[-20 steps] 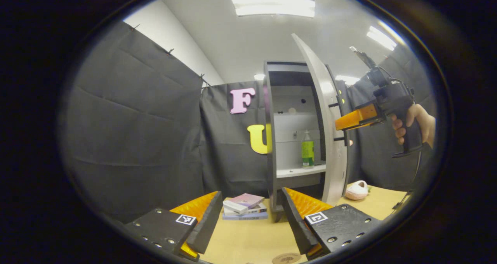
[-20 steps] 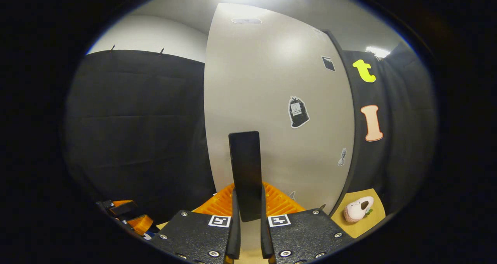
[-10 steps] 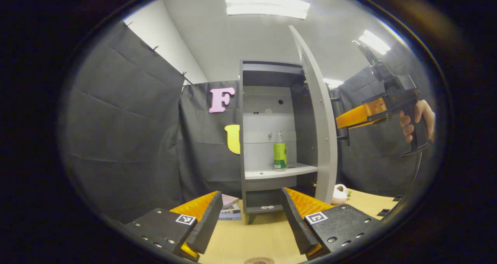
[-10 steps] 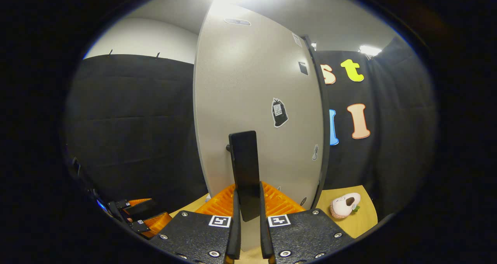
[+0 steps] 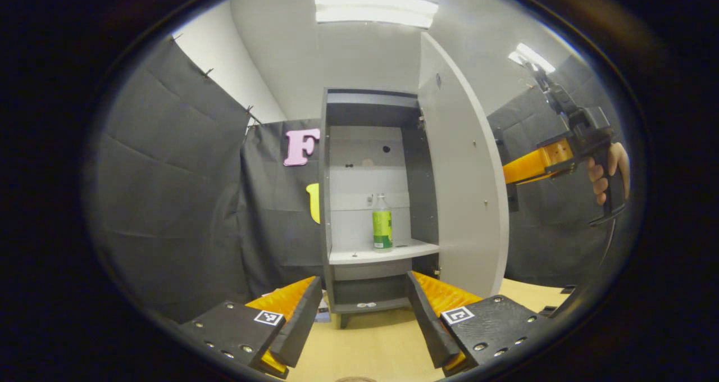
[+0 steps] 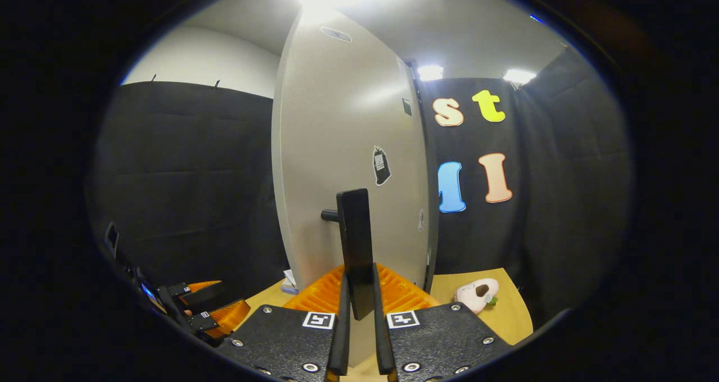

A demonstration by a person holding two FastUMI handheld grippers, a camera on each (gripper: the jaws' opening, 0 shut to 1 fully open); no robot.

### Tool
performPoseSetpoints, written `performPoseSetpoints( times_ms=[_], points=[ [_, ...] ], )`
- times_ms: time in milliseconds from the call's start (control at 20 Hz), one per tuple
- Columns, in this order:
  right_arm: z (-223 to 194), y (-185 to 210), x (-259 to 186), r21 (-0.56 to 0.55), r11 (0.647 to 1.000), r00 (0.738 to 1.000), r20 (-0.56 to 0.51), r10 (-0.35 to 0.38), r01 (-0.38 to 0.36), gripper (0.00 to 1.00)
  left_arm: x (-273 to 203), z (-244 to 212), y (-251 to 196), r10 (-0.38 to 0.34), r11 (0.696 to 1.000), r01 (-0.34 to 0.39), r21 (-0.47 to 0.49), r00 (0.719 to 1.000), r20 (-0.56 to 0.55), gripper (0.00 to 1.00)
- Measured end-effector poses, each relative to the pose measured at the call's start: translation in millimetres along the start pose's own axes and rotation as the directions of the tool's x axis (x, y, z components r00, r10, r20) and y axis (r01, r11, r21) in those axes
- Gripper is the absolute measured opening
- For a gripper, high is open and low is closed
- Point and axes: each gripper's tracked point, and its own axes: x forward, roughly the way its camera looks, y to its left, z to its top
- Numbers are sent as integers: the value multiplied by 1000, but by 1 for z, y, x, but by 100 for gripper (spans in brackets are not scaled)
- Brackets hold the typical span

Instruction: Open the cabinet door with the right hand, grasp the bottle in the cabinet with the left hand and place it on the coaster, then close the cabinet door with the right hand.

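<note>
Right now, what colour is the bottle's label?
Green, on the bottle; clearest in the left gripper view.

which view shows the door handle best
The right gripper view: the black door handle stands upright in the middle, clamped between the right tool's fingers. In the left gripper view the open cabinet door hides nearly all of the handle; just a dark sliver shows past its far edge.

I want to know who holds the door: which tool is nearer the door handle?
Right. The right tool is shut on the door handle; the left tool is open, low before the cabinet.
</note>
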Motion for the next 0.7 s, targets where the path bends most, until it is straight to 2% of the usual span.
performPoseSetpoints(
  times_ms=[100,450,700],
  points=[
    [-2,-5,-1,-2,1000,1000,-1,-18,18,19,1,-1,-11,-10,1000,10,-1,1000,-3,90],
    [-1,-10,0,19,998,998,8,-55,55,19,3,-3,-44,-30,999,30,16,1000,-8,90],
    [2,-24,3,-8,995,995,28,-99,100,19,9,-5,-57,-21,999,21,25,1000,-13,89]
  ],
)
